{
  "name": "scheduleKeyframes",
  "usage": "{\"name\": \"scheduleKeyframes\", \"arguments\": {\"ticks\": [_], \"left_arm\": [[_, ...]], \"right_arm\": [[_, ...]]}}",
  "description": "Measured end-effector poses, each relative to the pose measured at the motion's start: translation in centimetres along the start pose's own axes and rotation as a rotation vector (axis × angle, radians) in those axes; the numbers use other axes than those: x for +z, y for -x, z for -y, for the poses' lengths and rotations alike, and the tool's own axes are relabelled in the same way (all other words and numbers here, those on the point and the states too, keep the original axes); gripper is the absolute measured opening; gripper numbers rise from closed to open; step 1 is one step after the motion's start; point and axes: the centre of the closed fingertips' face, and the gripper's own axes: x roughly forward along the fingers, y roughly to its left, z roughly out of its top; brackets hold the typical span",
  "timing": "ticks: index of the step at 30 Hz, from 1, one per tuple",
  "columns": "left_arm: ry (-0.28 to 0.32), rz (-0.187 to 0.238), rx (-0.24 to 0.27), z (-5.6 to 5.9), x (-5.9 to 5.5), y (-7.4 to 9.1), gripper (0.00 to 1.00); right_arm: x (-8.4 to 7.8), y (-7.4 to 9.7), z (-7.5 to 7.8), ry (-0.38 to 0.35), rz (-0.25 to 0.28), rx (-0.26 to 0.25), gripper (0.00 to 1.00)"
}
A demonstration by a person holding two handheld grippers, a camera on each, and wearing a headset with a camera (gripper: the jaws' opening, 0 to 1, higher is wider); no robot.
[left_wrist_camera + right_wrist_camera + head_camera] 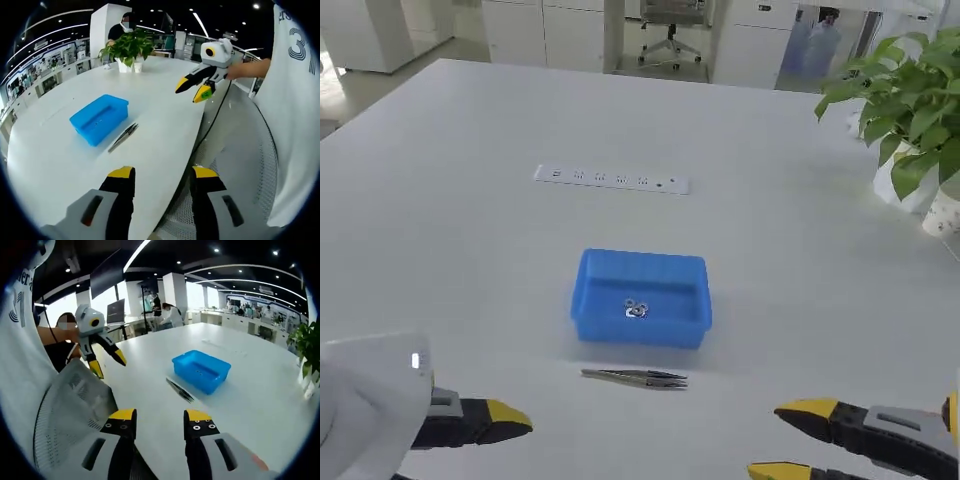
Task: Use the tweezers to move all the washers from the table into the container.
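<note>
Left gripper view is showing me the left gripper (162, 175) with its fingers (121, 176) standing well apart and holding nothing, hanging off the near edge of the desk (60, 160). In the right gripper view the right gripper (160, 416) is doing the same: its fingers (199, 418) are spread wide and carrying nothing, at the same near edge. In the head view both are sitting low, one toward each near corner.

Moving outward, the tweezers (635, 377) are lying flat on the desk between the two grippers, just beside the near wall of the blue container (645, 257) and running along it. Neither gripper is touching them. A small cluster of washers (636, 310) is resting on the container floor. Whether any washer is lying loose on the desk I cannot tell. A power strip (610, 180) is lying beyond the container toward the far edge, and a potted plant (910, 110) is standing at the right edge.

I am judging this as either the close of the job or a pause with the tool set aside. If a washer is waiting, the next move is calling for one gripper to come in low over the tweezers and pinch the thin legs squarely, since they are lying flat and could skid.
</note>
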Motion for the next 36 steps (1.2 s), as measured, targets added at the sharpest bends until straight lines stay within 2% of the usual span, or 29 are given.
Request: {"name": "scheduleKeyframes", "arguments": {"ticks": [2, 6, 7, 9, 14, 16, 17, 23, 30, 36], "left_arm": [[0.01, 0.01, 0.01, 0.2, 0.3, 0.3, 0.5], [0.023, 0.024, 0.07, -0.3, 0.6, 1.0, 0.5], [0.023, 0.029, 0.098, -0.7, 0.7, 1.2, 0.49], [0.004, 0.048, 0.108, -0.7, 1.2, 1.6, 0.48], [0.028, 0.089, 0.118, -0.7, 2.5, 2.0, 0.51], [0.014, 0.083, 0.126, -0.8, 2.5, 2.0, 0.51], [0.011, 0.08, 0.124, -0.8, 2.4, 2.0, 0.51], [0.012, 0.083, 0.124, -0.7, 2.5, 2.5, 0.51], [0.008, 0.062, 0.12, -0.7, 1.9, 2.8, 0.51], [-0.001, 0.046, 0.111, -0.5, 1.7, 2.7, 0.51]], "right_arm": [[-0.3, 0.0, -0.5, 0.0, -0.002, 0.0, 0.42], [-0.3, 0.1, -0.7, -0.031, 0.01, -0.004, 0.45], [-0.3, 0.1, -0.7, -0.031, 0.009, -0.005, 0.45], [-0.2, 0.2, -0.7, -0.021, 0.012, -0.011, 0.45], [0.2, 0.4, -0.5, -0.036, 0.028, -0.013, 0.45], [0.7, 0.5, -0.5, -0.093, 0.065, 0.004, 0.45], [0.7, 0.5, -0.4, -0.097, 0.064, 0.002, 0.45], [-0.1, 0.1, -0.8, -0.064, 0.026, 0.005, 0.44], [-0.9, 0.0, -1.2, -0.042, -0.01, 0.012, 0.44], [-0.7, 0.2, -1.0, -0.048, -0.001, 0.002, 0.44]]}}
